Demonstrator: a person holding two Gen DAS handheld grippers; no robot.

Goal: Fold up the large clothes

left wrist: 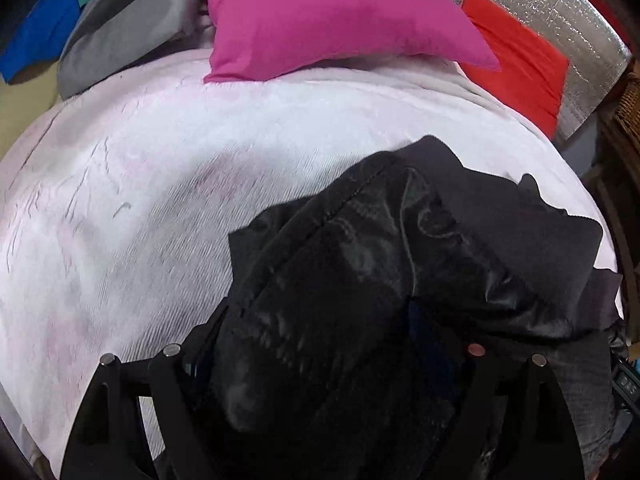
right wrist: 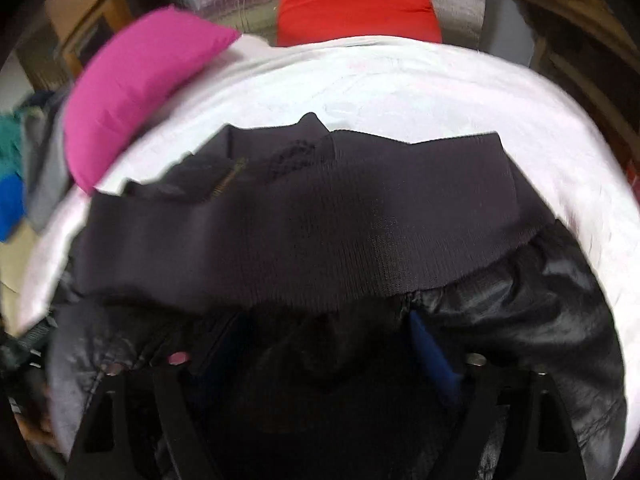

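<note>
A black jacket (left wrist: 400, 240) with shiny lining and a ribbed knit hem (right wrist: 320, 220) lies bunched on the pale pink bed cover (left wrist: 160, 200). My left gripper (left wrist: 332, 354) stands over its left end. The jaws are wide apart, and a thick fold of lining fills the gap between them. My right gripper (right wrist: 320, 344) is down in the jacket just below the ribbed hem, its jaws closed in on dark fabric. One blue pad (right wrist: 434, 360) shows on the right finger. The jacket's zip (right wrist: 228, 180) shows at the upper left of the right wrist view.
A magenta pillow (left wrist: 320, 12) and a red pillow (left wrist: 520, 68) lie at the head of the bed against a silver foil sheet (left wrist: 560, 8). Grey (left wrist: 120, 28), teal and blue clothes (left wrist: 40, 36) are piled at the far left. Wooden and wicker furniture (left wrist: 628, 112) stands on the right.
</note>
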